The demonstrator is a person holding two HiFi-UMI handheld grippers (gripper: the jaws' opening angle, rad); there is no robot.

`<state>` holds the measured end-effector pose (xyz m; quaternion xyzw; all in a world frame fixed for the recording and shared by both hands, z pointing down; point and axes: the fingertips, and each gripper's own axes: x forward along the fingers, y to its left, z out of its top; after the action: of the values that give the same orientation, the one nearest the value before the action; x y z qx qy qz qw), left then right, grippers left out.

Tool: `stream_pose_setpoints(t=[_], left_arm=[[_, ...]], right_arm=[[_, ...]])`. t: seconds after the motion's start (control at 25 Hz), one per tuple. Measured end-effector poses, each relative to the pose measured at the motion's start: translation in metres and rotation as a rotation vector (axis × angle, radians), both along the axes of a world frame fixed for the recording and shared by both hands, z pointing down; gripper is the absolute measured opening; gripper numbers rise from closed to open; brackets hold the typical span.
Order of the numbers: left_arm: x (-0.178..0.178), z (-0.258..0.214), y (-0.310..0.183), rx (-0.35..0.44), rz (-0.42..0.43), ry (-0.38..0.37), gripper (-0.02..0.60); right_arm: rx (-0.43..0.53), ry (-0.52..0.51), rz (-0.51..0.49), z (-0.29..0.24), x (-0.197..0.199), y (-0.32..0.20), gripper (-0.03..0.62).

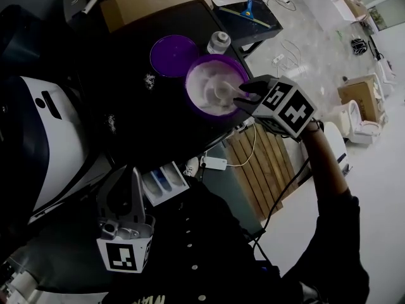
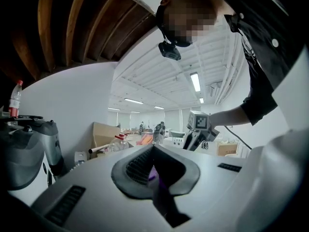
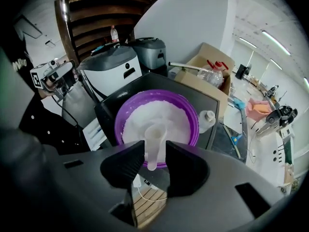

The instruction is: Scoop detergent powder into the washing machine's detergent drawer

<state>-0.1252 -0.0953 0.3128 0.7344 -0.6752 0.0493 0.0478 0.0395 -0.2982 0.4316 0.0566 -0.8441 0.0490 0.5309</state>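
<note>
Where the black counter (image 1: 126, 100) fills the middle of the head view, a round purple plastic bowl (image 3: 193, 127) stands near its right edge, heaped with white detergent powder (image 3: 149, 111). A few white specks lie scattered on the dark top. Beside the bowl lies a flat round purple lid (image 1: 174, 54), and just behind it stands a small clear plastic bottle (image 1: 218, 42). A brown cardboard box (image 1: 152, 2) sits at the far edge.

The right tongs (image 3: 154, 152) are closed on the handle of a white plastic scoop (image 3: 155, 137), whose cup lies over the powder. Whether it is dug in I cannot tell.

The white washing machine (image 1: 44, 138) stands at the left. Its open detergent drawer (image 1: 163, 182) juts out below the counter's near corner, well apart from the bowl, with that corner between them. The left tongs (image 1: 126, 175) hang just beside the drawer, tips together and gripping nothing. A purple sliver shows in the slit behind the tips, and I cannot tell what it is.

A slatted wooden panel (image 1: 266, 163) and a white plug adapter (image 1: 215, 163) show under the counter's edge. The room is a wide hall with a pale floor (image 1: 376, 176), white ceiling strip lights (image 2: 195, 81) and dark wooden beams (image 2: 58, 28).
</note>
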Motion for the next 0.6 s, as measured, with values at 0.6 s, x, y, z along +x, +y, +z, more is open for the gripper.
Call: stream_pose_setpoints(t=[0.6], left_arm=[[-0.005,0.010,-0.022,-0.006,-0.028,0.019,0.015]], right_arm=[[-0.129,0.134,-0.110,0.013,0.000,0.005,0.035]])
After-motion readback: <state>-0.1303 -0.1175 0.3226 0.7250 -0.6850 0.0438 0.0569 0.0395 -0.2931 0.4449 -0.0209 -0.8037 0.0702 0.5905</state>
